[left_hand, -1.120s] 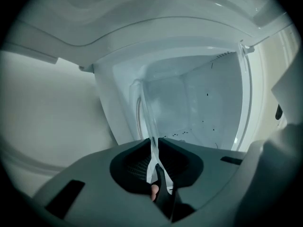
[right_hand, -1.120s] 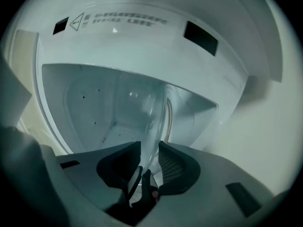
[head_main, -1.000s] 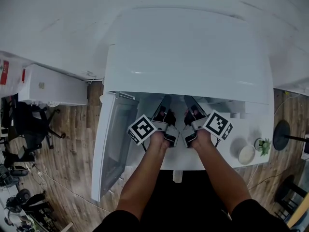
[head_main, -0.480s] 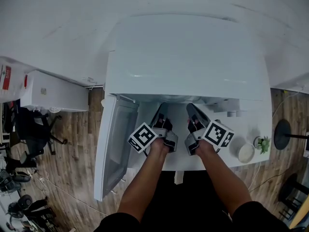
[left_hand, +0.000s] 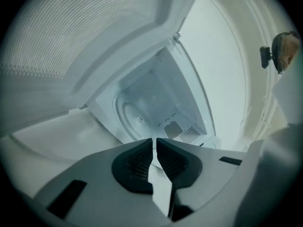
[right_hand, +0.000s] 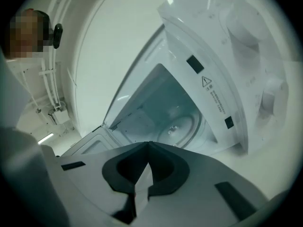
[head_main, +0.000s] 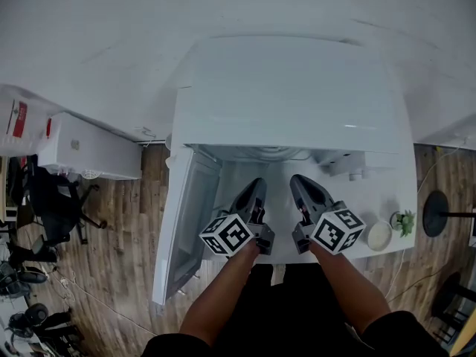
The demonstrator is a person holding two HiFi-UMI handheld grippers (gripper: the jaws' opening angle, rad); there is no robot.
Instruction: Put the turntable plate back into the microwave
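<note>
Inside, turntable plate, clear in gripper views

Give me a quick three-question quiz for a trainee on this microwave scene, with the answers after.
1. Fill in: the right tongs are ___ (open or shut).
2. Where is the turntable plate relative to the microwave? A on top of it; B inside it; C held in the right tongs.
3. True or false: the microwave's door stands open.
Key: 1 shut, with nothing between them. 2 B. 3 true.
</note>
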